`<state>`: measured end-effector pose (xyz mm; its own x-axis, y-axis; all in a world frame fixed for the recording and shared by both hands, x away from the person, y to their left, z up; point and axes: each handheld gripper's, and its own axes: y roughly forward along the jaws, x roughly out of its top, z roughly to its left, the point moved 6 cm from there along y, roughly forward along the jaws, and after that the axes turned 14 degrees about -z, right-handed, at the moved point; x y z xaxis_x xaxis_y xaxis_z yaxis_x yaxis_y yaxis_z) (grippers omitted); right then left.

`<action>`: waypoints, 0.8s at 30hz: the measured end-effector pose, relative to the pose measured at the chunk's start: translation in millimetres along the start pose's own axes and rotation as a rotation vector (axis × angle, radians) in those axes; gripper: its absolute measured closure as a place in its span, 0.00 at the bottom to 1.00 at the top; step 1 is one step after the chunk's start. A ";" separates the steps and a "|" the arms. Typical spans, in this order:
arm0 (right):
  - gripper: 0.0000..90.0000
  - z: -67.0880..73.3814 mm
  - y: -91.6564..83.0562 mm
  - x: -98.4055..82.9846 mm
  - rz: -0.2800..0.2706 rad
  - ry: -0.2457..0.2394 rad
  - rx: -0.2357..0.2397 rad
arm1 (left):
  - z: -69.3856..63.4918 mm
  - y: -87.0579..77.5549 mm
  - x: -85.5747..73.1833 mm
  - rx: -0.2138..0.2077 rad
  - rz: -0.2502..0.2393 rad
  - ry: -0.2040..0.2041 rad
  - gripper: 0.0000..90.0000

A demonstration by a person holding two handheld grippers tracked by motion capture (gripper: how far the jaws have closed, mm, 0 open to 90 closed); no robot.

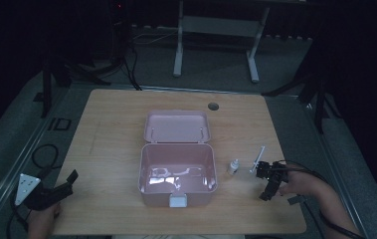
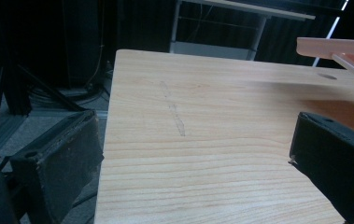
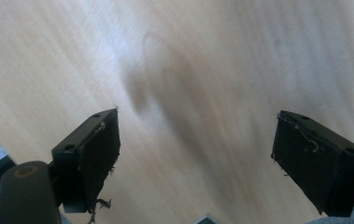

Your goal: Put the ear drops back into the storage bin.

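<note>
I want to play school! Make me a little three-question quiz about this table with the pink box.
1. True or false: the lid of the pink box is shut.
2. Which thing stands nearest the box's right wall? A) the small white bottle B) the thin white stick C) the round hole in the table
3. Fill in: the right gripper has its jaws ____, with nothing between them.

Key
1. False: the lid lies back, open, and the box looks empty.
2. A
3. Open. The left gripper is open too, at the table's left front corner.
</note>
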<state>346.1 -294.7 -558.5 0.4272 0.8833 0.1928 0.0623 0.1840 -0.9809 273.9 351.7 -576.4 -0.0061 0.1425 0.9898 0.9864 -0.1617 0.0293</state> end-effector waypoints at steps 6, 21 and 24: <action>0.19 -12.6 1.1 14.1 -0.010 0.003 -0.002 | 0.0 0.0 0.0 -0.002 0.000 0.000 0.03; 0.29 -24.2 7.8 51.2 -0.016 -0.038 0.016 | -0.3 0.0 0.0 -0.005 0.000 0.000 0.03; 0.30 -24.5 10.1 58.5 -0.018 -0.043 0.021 | -0.2 -0.1 0.1 -0.005 -0.001 0.000 0.03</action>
<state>393.8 -251.8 -557.7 0.3868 0.8975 0.2119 0.0503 0.2090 -0.9766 273.8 351.6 -576.3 -0.0071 0.1430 0.9897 0.9856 -0.1664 0.0311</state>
